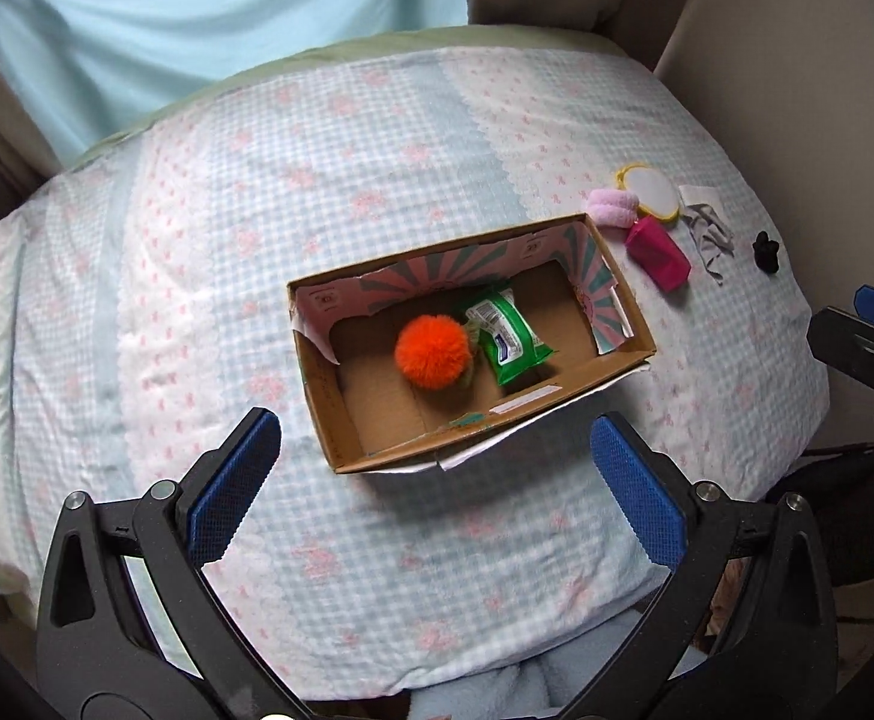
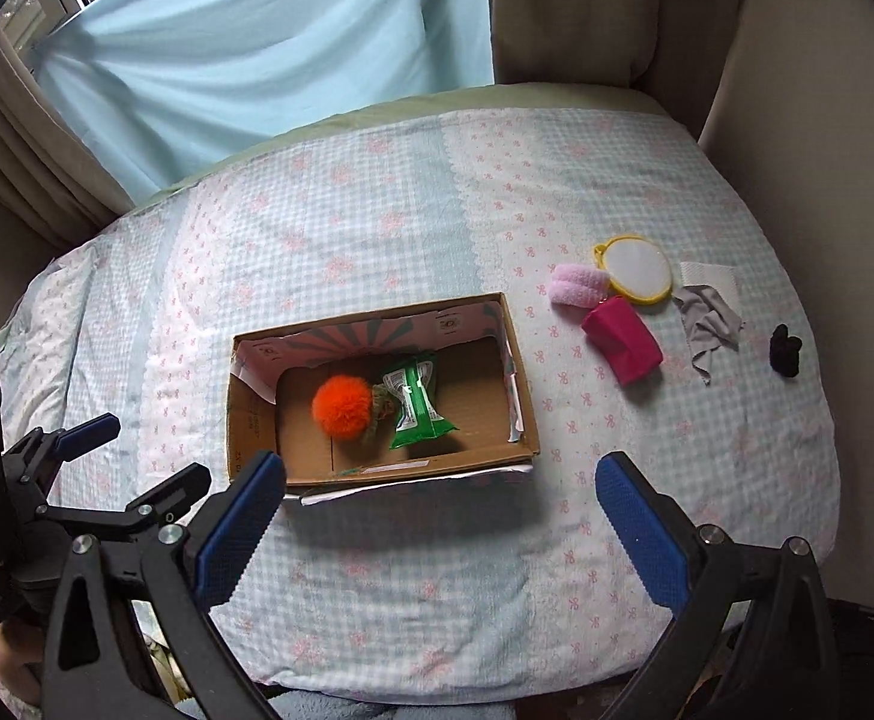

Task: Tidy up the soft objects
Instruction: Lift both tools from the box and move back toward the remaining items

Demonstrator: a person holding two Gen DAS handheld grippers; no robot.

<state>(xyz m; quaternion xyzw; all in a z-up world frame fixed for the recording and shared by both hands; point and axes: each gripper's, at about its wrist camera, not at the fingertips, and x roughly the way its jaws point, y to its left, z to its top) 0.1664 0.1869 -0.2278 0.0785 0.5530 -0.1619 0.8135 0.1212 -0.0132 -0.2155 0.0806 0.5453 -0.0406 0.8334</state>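
Note:
An open cardboard box (image 1: 329, 414) (image 2: 251, 420) sits mid-bed and holds an orange pom-pom (image 1: 433, 351) (image 2: 341, 405) and a green wipes pack (image 1: 506, 336) (image 2: 416, 402). Right of it lie a pink fluffy item (image 1: 611, 204) (image 2: 578, 285), a round yellow-rimmed pad (image 1: 653, 192) (image 2: 638, 269), a magenta pouch (image 1: 656, 252) (image 2: 620, 339), a grey cloth (image 1: 707, 228) (image 2: 707, 321) and a black scrunchie (image 1: 765, 252) (image 2: 784, 351). My left gripper (image 1: 434, 498) is open and empty, near the box's front. My right gripper (image 2: 440, 528) is open and empty, also in front of the box.
The bed is covered by a checked blue-and-pink quilt (image 1: 257, 192) (image 2: 347, 240). A light blue curtain (image 2: 257, 42) hangs behind, a beige wall (image 2: 797, 120) stands at right. The right gripper (image 1: 857, 348) shows at the left view's edge; the left gripper (image 2: 107, 480) shows at bottom left in the right view.

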